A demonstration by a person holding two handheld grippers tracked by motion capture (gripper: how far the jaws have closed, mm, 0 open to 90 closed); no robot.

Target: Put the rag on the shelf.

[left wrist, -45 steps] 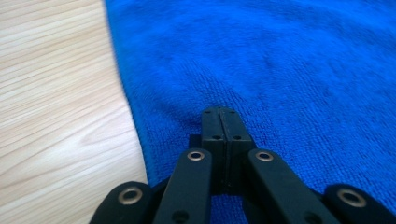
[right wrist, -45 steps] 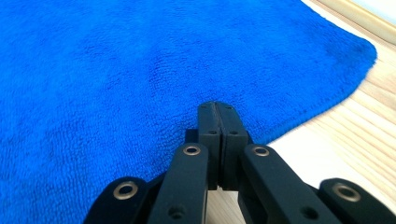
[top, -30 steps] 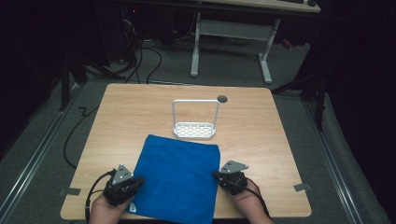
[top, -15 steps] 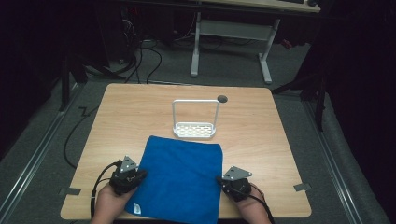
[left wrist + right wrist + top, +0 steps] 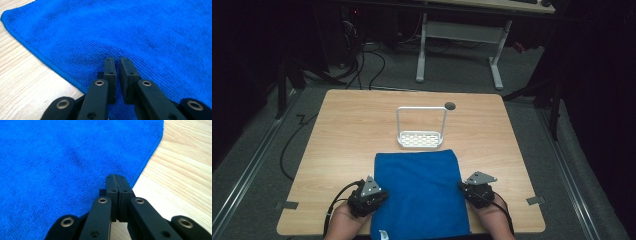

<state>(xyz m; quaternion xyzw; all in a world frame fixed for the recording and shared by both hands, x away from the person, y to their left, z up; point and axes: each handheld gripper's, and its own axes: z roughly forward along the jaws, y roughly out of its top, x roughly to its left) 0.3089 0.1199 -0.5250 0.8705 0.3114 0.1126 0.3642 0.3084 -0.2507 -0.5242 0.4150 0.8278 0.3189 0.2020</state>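
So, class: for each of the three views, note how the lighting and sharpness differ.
High view: the table is lit while the floor around it sinks into darkness; the image is soft overall. Left gripper view: bright, with crisp weave on the blue towel near the jaws, softer farther off. Right gripper view: even light, sharp wood grain, no glare.

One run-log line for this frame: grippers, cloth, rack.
left gripper: narrow gap, over cloth edge | right gripper: shut, at cloth edge | blue cloth: flat on table | white wire rack: behind cloth, untouched
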